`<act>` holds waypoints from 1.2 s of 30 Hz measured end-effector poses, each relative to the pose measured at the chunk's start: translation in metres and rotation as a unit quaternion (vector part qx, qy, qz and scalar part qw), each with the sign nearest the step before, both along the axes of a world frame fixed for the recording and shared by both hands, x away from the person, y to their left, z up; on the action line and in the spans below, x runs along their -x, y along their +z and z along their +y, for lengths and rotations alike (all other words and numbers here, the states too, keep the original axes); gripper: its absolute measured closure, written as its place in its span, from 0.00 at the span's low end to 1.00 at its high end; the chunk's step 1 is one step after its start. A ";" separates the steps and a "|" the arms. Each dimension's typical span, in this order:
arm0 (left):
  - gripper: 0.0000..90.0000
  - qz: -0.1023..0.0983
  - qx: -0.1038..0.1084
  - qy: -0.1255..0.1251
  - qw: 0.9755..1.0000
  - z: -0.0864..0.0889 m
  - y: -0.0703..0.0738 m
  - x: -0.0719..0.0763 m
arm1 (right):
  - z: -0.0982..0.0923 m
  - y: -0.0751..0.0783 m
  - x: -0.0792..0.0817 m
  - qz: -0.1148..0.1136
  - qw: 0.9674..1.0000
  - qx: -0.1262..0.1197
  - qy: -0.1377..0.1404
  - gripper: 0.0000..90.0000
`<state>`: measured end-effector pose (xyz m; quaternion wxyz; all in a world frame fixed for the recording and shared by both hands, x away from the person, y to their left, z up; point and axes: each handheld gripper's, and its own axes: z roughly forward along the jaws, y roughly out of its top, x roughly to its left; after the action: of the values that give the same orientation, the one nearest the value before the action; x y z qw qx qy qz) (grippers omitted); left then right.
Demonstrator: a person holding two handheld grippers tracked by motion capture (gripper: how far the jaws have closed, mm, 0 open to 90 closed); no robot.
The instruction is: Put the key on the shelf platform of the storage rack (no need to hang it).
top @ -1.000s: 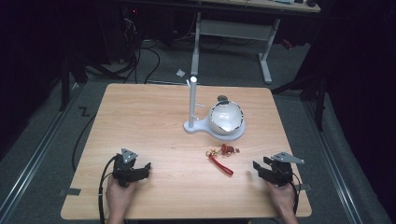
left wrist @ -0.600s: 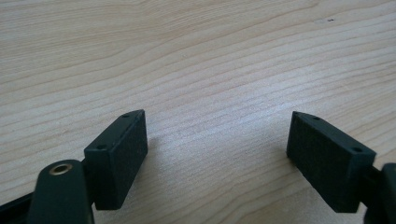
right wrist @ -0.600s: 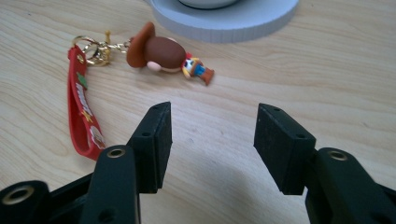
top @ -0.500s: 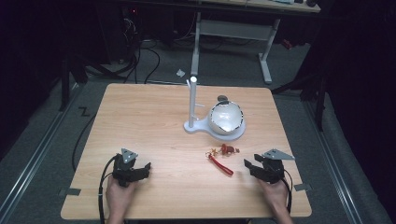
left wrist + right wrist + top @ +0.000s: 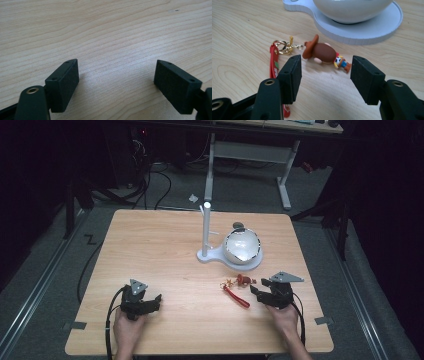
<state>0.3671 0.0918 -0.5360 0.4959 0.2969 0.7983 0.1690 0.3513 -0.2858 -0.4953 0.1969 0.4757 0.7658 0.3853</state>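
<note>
I'm holding my right gripper [image 5: 325, 75] just short of the cowboy keychain [image 5: 322, 52], jaws just opening, nothing gripped; it's lying beside the white bowl [image 5: 242, 246]. Left gripper [image 5: 116, 82] is idling released.

A lab: cables [image 5: 150, 180] on grey floor, adjustable desk [image 5: 250, 150] behind.

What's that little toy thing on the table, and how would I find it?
Start at the white stand with the tall post and round bowl on the wooden table. Just in front of its base lies a keychain: a small brown cowboy figure on a gold clasp with a red strap. It is the colourful thing, right ahead of the right gripper.
</note>
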 end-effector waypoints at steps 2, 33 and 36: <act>0.23 0.000 0.000 0.000 1.000 0.000 0.000 0.000 | 0.004 0.001 -0.004 0.002 1.000 0.006 0.005 0.46; 0.23 0.000 0.001 0.000 1.000 0.000 0.000 0.000 | 0.033 -0.010 -0.044 0.029 0.999 0.024 0.021 0.33; 0.23 0.001 0.001 0.000 1.000 0.000 0.000 0.000 | 0.037 -0.012 -0.049 0.028 0.999 0.027 0.024 0.33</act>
<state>0.3671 0.0917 -0.5358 0.4958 0.2959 0.7990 0.1679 0.4002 -0.2491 -0.5073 0.1787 0.4621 0.7926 0.3554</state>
